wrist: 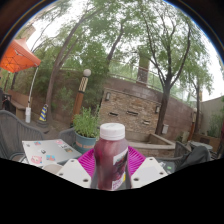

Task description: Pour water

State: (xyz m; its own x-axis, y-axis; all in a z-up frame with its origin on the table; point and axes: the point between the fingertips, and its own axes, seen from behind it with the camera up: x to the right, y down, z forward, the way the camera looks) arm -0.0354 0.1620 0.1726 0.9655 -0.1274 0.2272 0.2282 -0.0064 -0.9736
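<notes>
Gripper point(110, 172) clamped on bottle point(111, 158) | upright between pink pads point(88, 160), white cap on, likely carried level before pouring | potted plant point(87, 127) beyond fingers

Bottle's base lost from sight, fingers mostly hidden

Lower part of the bottle point(111, 158) cut off below; contents unreadable behind dark label. Gripper point(110, 172) fingers largely out of frame, contact with bottle unclear. Table point(48, 152) markings too small to read.
</notes>
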